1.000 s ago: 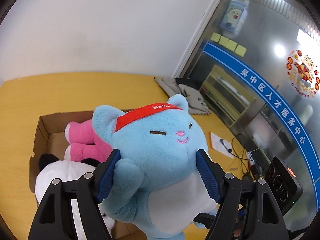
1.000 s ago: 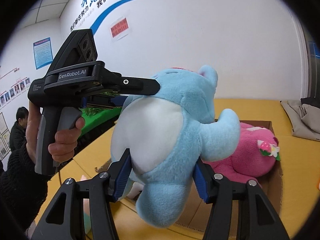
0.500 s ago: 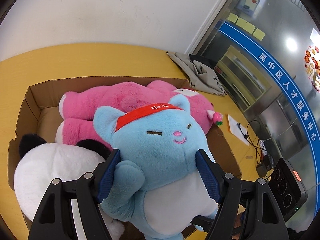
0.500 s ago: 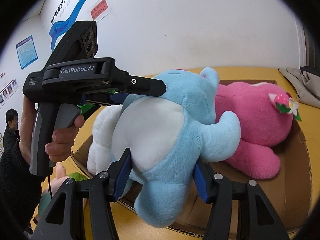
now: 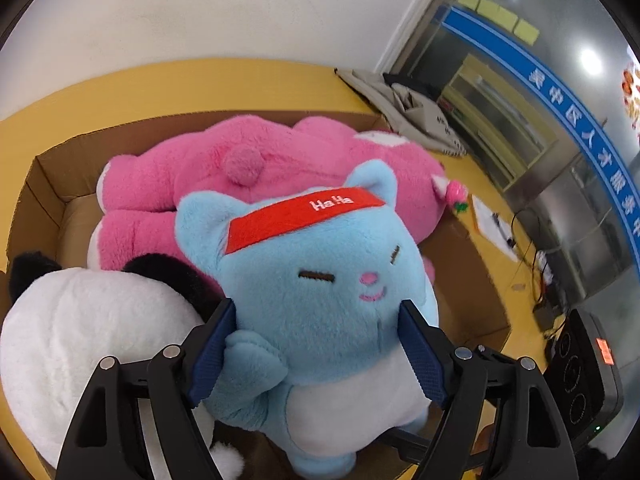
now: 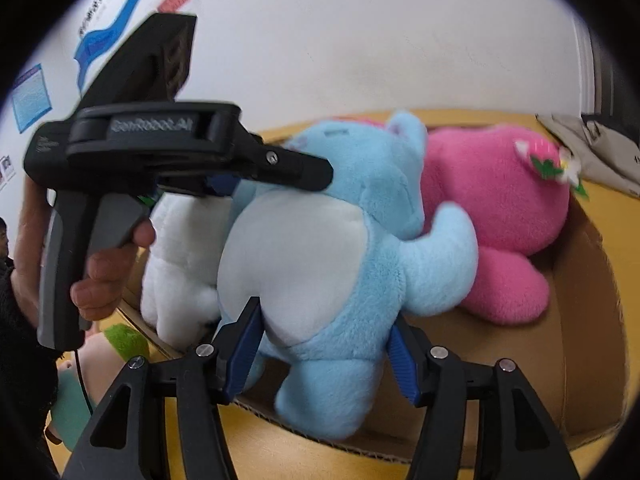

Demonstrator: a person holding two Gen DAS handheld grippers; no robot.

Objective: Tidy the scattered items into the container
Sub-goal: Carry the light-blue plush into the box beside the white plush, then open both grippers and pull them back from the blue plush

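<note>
Blue plush cat (image 5: 320,300), clamped by both grippers, over box (image 5: 48,184)

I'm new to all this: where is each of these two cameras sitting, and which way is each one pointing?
Left wrist: on the left gripper, looking along its fingers down at the blue cat plush and cardboard box; only the fingers show.
Right wrist: on the right gripper, looking sideways at the plush's belly; the person's hand holding the left gripper shows.
Both share: the blue plush, pink plush, white plush, box.
</note>
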